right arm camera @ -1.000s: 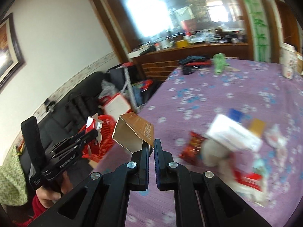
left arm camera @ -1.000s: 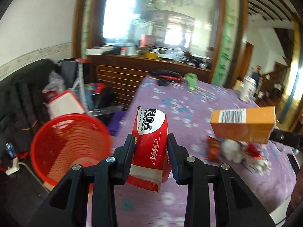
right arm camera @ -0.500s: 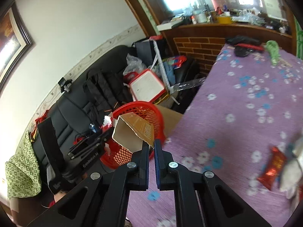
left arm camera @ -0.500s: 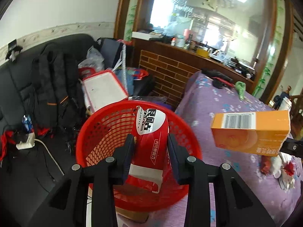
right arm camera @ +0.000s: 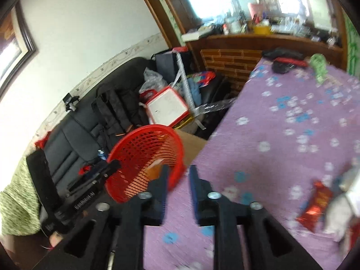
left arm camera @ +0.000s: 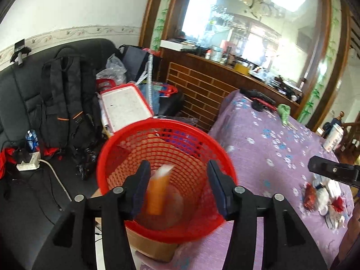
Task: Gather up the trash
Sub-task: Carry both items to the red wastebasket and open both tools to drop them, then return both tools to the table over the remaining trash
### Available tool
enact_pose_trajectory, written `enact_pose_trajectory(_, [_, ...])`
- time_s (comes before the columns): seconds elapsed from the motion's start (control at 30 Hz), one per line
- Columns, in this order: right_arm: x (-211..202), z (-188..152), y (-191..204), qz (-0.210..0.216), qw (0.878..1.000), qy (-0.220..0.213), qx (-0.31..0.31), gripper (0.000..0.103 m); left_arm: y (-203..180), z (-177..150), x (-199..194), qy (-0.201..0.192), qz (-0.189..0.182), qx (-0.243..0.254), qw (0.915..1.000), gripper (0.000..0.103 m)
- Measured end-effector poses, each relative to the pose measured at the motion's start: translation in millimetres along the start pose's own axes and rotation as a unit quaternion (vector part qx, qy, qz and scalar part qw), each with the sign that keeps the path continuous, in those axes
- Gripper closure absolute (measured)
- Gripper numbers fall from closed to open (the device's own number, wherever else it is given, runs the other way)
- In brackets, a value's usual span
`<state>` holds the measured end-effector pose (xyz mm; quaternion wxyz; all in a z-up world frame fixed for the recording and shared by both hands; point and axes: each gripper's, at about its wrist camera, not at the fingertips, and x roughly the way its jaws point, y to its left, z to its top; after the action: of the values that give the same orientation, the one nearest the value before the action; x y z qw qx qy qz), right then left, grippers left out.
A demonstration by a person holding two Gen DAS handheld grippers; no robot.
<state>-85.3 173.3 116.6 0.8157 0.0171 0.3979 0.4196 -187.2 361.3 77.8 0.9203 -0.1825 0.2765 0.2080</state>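
The red mesh basket (left arm camera: pixel 180 148) stands beside the purple flowered table (left arm camera: pixel 270 148). My left gripper (left arm camera: pixel 177 180) hovers over its mouth, jaws opening, with nothing pinched. An orange box (left arm camera: pixel 157 193), blurred, is dropping inside the basket; a faint reddish blur lies next to it. In the right wrist view my right gripper (right arm camera: pixel 179 173) is at the basket's (right arm camera: pixel 135 153) table-side rim, jaws opening and bare, with the orange box (right arm camera: pixel 155 168) just beyond its left finger. The left gripper (right arm camera: pixel 96 175) shows there too. A pile of wrappers (left arm camera: pixel 321 193) lies on the table, including a red packet (right arm camera: pixel 315 204).
A black sofa carries a backpack (left arm camera: pixel 67 103), bags and a red-framed white board (left arm camera: pixel 126 108). A cardboard box (left arm camera: pixel 153 247) sits under the basket. A power strip (left arm camera: pixel 28 164) with cables lies on the sofa. A brick-fronted counter (left arm camera: pixel 202 90) stands behind the table.
Both grippers swung from over the table to the basket, then opened. The red packet left the left gripper and the orange box left the right one, falling into the basket.
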Motion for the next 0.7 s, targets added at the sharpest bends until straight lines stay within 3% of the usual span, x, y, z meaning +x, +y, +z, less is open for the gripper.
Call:
enact_pose_trajectory(0.03, [-11, -6, -4, -0.007, 1.000, -0.009, -0.002, 0.065, -8, -3, -4, -0.004, -0.005, 0.008, 0.9999, 0.044])
enact_pose_trajectory(0.17, [-53, -30, -22, -0.032, 0.999, -0.033, -0.006, 0.065, -49, -15, -12, -0.005, -0.030, 0.048, 0.9984, 0.039])
enact_pose_trajectory(0.37, [-114, -72, -65, -0.082, 0.994, -0.065, 0.017, 0.065, -120, -42, -11, 0.026, -0.091, 0.106, 0.9899, 0.037])
enact_pose_trajectory(0.5, [-152, -101, -99, -0.134, 0.986, -0.087, 0.043, 0.064, -164, -63, -8, 0.048, -0.120, 0.139, 0.9818, 0.036])
enact_pose_trajectory(0.7, [-187, -127, -142, -0.201, 0.970, -0.109, 0.082, 0.056, -211, -87, -2, 0.076, -0.142, 0.179, 0.9707, 0.036])
